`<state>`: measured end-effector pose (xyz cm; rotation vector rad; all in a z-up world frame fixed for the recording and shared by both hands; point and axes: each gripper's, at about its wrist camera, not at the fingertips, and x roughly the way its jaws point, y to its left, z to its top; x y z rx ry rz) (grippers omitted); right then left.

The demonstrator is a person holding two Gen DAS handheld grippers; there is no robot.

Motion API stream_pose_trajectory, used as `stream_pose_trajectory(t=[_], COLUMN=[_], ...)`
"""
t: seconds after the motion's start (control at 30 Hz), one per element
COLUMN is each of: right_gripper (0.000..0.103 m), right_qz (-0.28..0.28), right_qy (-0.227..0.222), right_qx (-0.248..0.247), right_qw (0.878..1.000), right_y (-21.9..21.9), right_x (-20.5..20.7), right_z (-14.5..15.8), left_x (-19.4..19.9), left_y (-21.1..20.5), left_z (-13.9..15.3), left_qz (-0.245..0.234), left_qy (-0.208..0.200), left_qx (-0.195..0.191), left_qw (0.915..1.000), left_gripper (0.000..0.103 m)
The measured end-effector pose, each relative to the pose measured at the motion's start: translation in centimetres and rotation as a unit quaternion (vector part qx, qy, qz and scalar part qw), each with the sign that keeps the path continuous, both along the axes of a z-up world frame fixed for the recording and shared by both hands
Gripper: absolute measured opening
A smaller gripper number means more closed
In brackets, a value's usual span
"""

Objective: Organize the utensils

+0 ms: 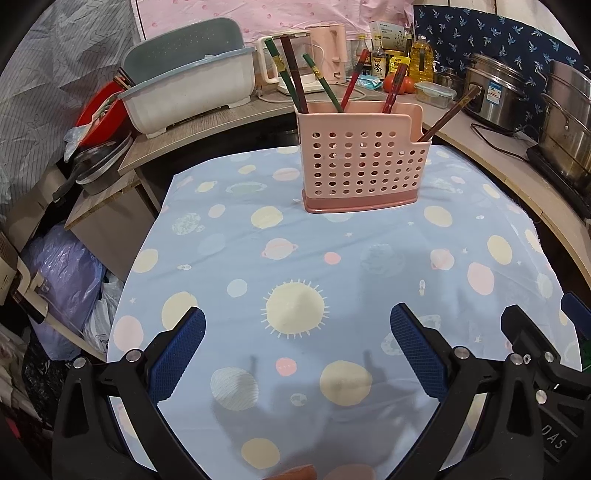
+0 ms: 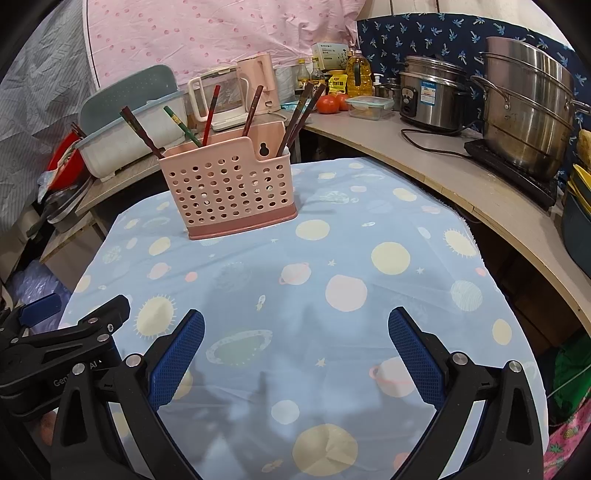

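I see a table under a light-blue tablecloth (image 1: 229, 236) printed with planets and suns. Behind it a wooden counter (image 2: 436, 166) curves round to the right. Back wall is draped with pink dotted fabric (image 2: 221, 33); navy patterned cloth (image 2: 424, 33) hangs to its right, grey striped sheeting (image 1: 33, 122) on the left. On the counter: a dish rack (image 1: 192, 92), clear kettle (image 2: 221, 99), pink kettle (image 1: 332, 48), oil bottle (image 2: 358, 75), tomatoes (image 2: 330, 103), rice cooker (image 2: 432, 92), stacked steel steamer pot (image 2: 524, 107). Plastic bags (image 1: 70, 273) sit low on the left. Lighting is dim, indoor.
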<state>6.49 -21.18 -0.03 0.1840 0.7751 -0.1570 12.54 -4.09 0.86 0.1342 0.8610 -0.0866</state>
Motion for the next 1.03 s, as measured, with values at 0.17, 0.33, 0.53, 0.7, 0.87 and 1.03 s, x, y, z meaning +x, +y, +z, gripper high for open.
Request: stream_pose_trajectory(t=[0.17,0.33,0.53,0.7,0.87,1.03], right_gripper=[0.096,0.096,0.096,0.096,0.096,0.096], right_qz=[0.001,0.0,0.0,0.001,0.0,-0.001], right_qy=[0.001,0.001,0.002,0.002,0.004,0.006], right_qx=[0.001,0.001,0.001,0.002,0.002,0.001], right_qw=[1.0,1.0,1.0,1.0,1.0,1.0], right_y=[0.03,0.07,0.14,0.21,0.32,0.32], right_x=[-0.06,-0.06,-0.07,-0.09,-0.09,-0.15], right_z=[0.0,0.0,-0.03,-0.05,-0.12,-0.2], left_x=[-0.06,-0.11,-0.06,-0.05,0.01,-0.1], left_y=[-0.16,-0.17,-0.13,-0.15,-0.04,-0.09], left_z=[0.03,0.13,0.05,0.03,-0.14,-0.2], left_qz=[0.0,0.004,0.006,0.009,0.013,0.011], left_qy=[-0.004,-0.007,-0.005,-0.006,0.0,-0.001], left_qx=[0.01,0.013,0.015,0.016,0.012,0.01], left_qw=[0.9999,0.9999,0.9998,0.9998,0.9998,0.9999], left_gripper=[0.096,0.096,0.096,0.095,0.095,0.095])
